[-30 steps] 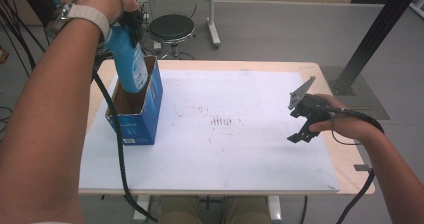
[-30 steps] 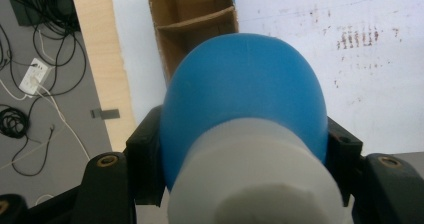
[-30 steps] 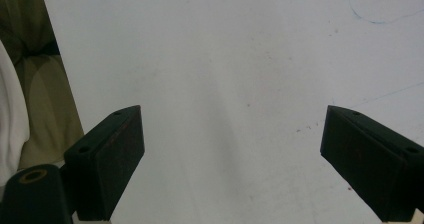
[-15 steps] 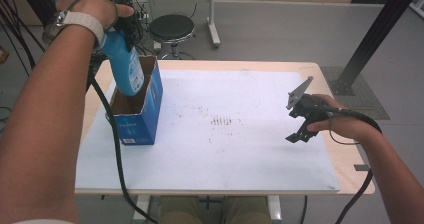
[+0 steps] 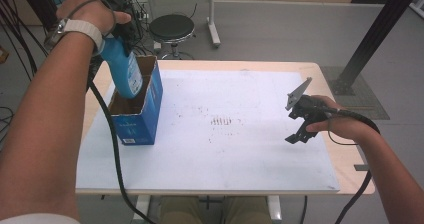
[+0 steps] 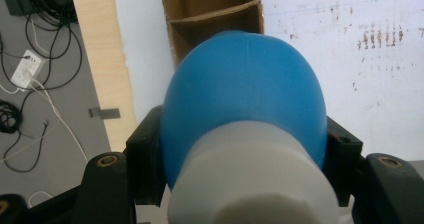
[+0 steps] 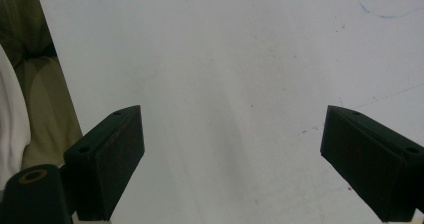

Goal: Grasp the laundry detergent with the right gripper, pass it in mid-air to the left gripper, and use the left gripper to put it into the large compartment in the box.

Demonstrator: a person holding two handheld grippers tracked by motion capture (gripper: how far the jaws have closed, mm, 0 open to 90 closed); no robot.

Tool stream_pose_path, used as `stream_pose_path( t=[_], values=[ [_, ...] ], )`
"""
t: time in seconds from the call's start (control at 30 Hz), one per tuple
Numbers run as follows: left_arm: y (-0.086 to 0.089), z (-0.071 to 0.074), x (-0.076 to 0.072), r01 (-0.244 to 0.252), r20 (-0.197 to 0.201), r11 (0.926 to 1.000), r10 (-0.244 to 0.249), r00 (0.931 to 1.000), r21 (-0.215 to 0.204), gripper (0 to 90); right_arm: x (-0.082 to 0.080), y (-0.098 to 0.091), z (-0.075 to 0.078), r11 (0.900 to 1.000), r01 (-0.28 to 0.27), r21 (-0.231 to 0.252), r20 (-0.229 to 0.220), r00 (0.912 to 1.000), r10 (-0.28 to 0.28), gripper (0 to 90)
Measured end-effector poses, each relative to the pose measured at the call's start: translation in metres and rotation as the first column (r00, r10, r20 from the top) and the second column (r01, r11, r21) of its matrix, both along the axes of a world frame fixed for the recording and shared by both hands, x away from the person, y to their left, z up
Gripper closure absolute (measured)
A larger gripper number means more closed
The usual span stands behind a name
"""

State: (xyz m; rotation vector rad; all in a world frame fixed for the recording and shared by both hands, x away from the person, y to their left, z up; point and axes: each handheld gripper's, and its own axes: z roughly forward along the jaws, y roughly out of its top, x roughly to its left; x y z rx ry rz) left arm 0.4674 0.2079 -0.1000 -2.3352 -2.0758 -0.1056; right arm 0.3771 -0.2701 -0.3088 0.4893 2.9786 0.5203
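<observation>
At about 9 o'clock on the desk stands your open carton, a tall blue box with a raw brown cardboard inside. The left gripper view looks down into it and shows a cardboard divider splitting the interior into compartments; the parts of them in sight hold nothing you can make out.

The blue bottle is tilted, its lower end dipping into the carton's mouth at the 12 o'clock end and its white cap up toward your hand. Your left gripper is clamped on it: in the left gripper view the black jaws press against both flanks of the bottle just above the cap. The bottle is smooth, matte plastic, rounded like an egg from that angle, with a faint mould seam down its middle; the cap is a broad white cylinder. A black cable trails from the gripper down past the carton's left side.

Across the middle, the desk carries a white sheet, flat and scuffed, with a cluster of small brownish marks near the centre; pale wood shows around its edge.

At about 3 o'clock your right gripper sits low over the sheet, well apart from the carton. Its jaws stand wide apart with nothing between them, and the right gripper view shows bare white sheet between the two black rubbery pads.
</observation>
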Motion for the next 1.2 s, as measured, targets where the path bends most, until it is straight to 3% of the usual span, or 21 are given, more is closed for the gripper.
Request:
stream_pose_path(
  t=[0.5,1.2],
  values=[
    [0.007,-0.026,0.002,-0.003,-0.011,1.0000,0.003,0.9999,-0.007,37.2,-0.001,0.000,-0.002,1.0000,0.008,0.004,-0.005,1.0000,-0.008,10.3],
    [0.008,-0.049,0.001,0.002,0.004,1.0000,-0.002,1.0000,0.008,37.2,0.000,0.002,-0.008,0.9999,0.011,0.013,-0.015,0.9998,-0.011,10.3]
  ],
)
